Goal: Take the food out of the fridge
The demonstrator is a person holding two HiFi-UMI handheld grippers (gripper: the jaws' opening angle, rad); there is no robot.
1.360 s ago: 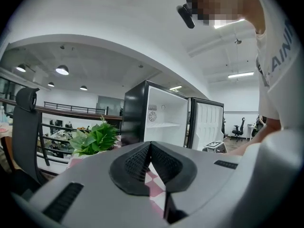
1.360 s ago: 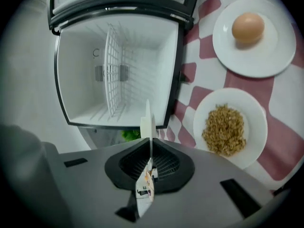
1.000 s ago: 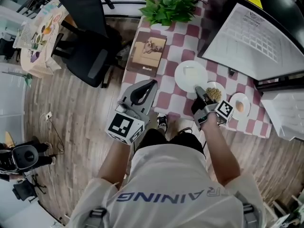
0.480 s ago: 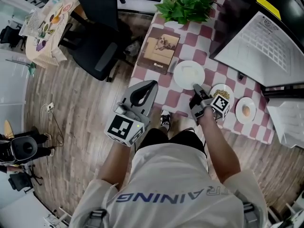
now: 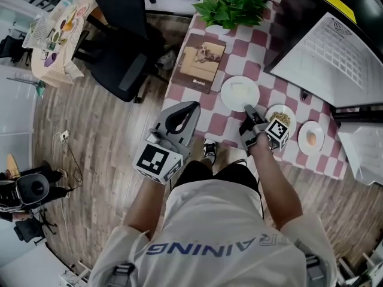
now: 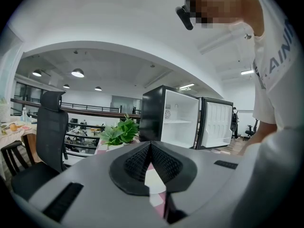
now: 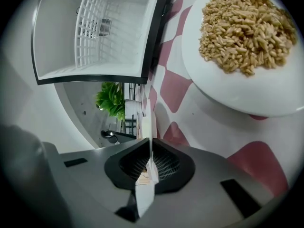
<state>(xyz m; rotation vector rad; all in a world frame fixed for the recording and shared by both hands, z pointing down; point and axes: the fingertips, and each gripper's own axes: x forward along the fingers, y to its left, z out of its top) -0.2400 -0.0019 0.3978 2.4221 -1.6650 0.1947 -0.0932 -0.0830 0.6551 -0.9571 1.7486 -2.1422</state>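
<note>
Off the left side of the table (image 5: 215, 124), whose cloth is a matt red-and-white check, stands a black office chair (image 5: 122, 52) with a padded seat; on the table's left edge lies a flat tan book (image 5: 200, 63); just off its near left corner hovers the left gripper (image 5: 191, 107), smooth grey plastic with ribbed black pads, its jaws brought together at the tips with nothing between them; at the table's far end sits a leafy green plant (image 5: 233, 6). Near the middle of the table lies a round, glossy white plate (image 5: 236, 91) with a pale patch on it that cannot be made out; the right gripper (image 5: 248, 109) is clamped on this plate's thin near rim. Along the table's near edge follow a second white plate (image 7: 247, 91) heaped with coarse tan grains (image 7: 247, 27), then a small plate (image 5: 318, 130) carrying one smooth egg (image 5: 311, 138); at the table's far right stands the black fridge (image 7: 90, 27), open, white inside with a wire rack.
</note>
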